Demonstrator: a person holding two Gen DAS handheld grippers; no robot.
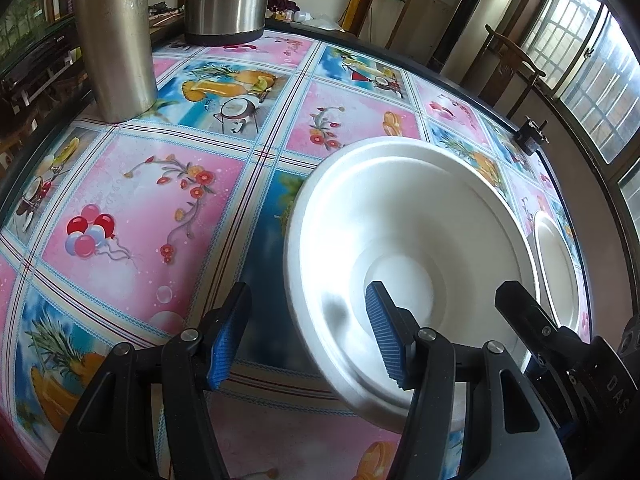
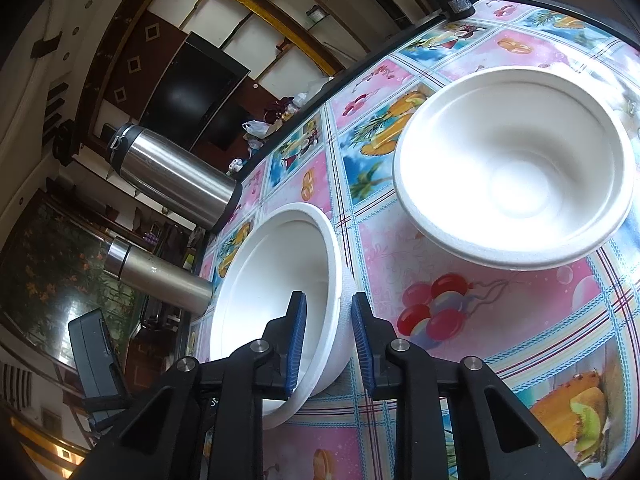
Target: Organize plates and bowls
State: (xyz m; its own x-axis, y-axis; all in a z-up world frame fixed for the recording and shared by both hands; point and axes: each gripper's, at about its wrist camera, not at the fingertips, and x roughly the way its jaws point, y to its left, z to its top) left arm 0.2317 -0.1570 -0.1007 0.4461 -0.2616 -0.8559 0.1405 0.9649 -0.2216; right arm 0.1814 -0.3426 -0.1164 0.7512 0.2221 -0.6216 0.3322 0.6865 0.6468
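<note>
My right tongs (image 2: 329, 344) straddle the near bowl's (image 2: 276, 280) wall, one pad inside, one outside, not quite pinching; rim grip suits nesting it into the second bowl (image 2: 516, 168) nearby on the bench (image 2: 520, 320). Left tongs (image 1: 308, 340) gape wide, empty.

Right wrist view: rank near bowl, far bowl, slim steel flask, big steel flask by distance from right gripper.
1. Near bowl, its wall between the right gripper's fingers.
2. Far bowl, ahead to the right.
3. Slim steel flask, left, beyond the near bowl.
4. Big steel flask, further back left.
</note>
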